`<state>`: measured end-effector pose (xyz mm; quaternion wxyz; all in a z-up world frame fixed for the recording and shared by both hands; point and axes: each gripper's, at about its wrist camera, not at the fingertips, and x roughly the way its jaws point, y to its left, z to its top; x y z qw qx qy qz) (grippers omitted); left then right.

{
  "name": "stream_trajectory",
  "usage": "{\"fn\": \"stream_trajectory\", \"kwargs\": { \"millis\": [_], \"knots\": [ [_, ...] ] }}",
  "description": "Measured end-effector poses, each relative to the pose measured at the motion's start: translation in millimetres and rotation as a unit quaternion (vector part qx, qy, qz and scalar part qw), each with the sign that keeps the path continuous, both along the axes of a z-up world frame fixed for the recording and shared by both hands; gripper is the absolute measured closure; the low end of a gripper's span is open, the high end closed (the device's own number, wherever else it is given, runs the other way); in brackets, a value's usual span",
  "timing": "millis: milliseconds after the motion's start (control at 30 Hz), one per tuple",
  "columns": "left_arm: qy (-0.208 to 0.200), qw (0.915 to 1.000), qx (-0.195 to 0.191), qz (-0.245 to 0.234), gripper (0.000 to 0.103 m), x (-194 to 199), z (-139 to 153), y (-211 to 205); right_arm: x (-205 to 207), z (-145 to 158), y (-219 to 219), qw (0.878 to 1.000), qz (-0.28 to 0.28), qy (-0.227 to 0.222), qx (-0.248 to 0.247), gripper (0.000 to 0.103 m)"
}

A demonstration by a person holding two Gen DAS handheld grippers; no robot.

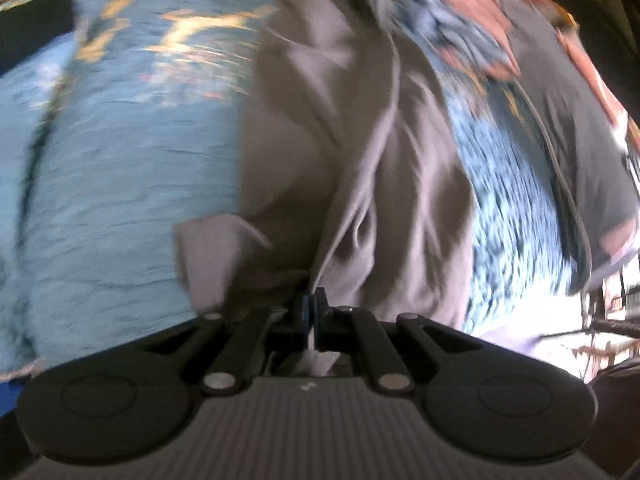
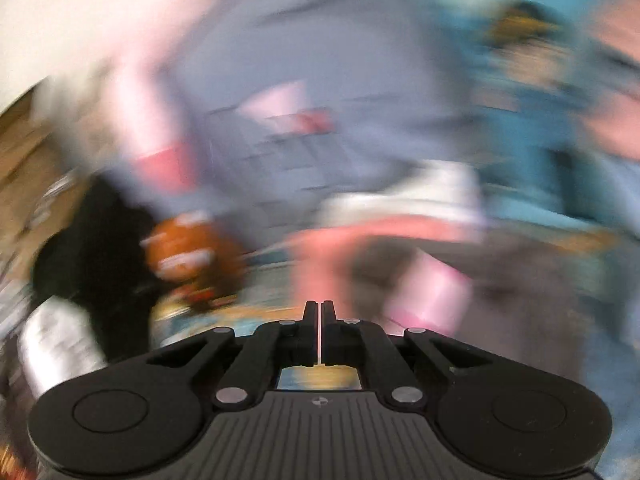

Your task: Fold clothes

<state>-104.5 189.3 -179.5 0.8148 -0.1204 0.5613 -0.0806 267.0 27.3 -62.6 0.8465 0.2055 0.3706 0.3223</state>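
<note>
A grey-brown garment (image 1: 360, 140) hangs in long folds over a light blue patterned bedspread (image 1: 120, 200) in the left wrist view. My left gripper (image 1: 310, 296) is shut on an edge of that garment, and the cloth bunches right at the fingertips. The right wrist view is badly smeared by motion. In it my right gripper (image 2: 320, 306) has its fingers pressed together with only a hairline between them. Pink cloth (image 2: 360, 232) and grey-brown cloth (image 2: 520, 280) lie just beyond the tips. Whether any cloth is pinched there is lost in the blur.
More clothes in blue, pink and dark grey (image 1: 460, 20) are heaped at the upper right of the left wrist view. An orange object (image 2: 188, 248) and a black one (image 2: 88, 240) sit to the left in the right wrist view, with wooden floor (image 2: 24, 152) at the far left.
</note>
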Motion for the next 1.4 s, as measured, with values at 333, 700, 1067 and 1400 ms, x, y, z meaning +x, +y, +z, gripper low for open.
{"fn": "stream_trajectory", "kwargs": {
  "millis": [333,700,1067,1400],
  "knots": [
    [-0.028,0.9995,0.002,-0.012,0.101,-8,26,1,-8,28,-20,0.996,-0.030,-0.069,-0.052,0.097],
    [-0.002,0.9957,0.027,-0.089,0.100,-1,-5,-56,-39,-83,-55,0.982,-0.050,-0.033,-0.178,0.069],
    [0.014,0.9901,0.043,-0.133,0.100,0,-19,-91,-5,-95,27,0.956,-0.101,-0.010,-0.275,0.054],
    [0.012,0.9900,0.038,-0.135,0.100,-6,-24,-92,-21,-91,-72,0.958,-0.175,0.012,-0.226,0.097]
  ]
}}
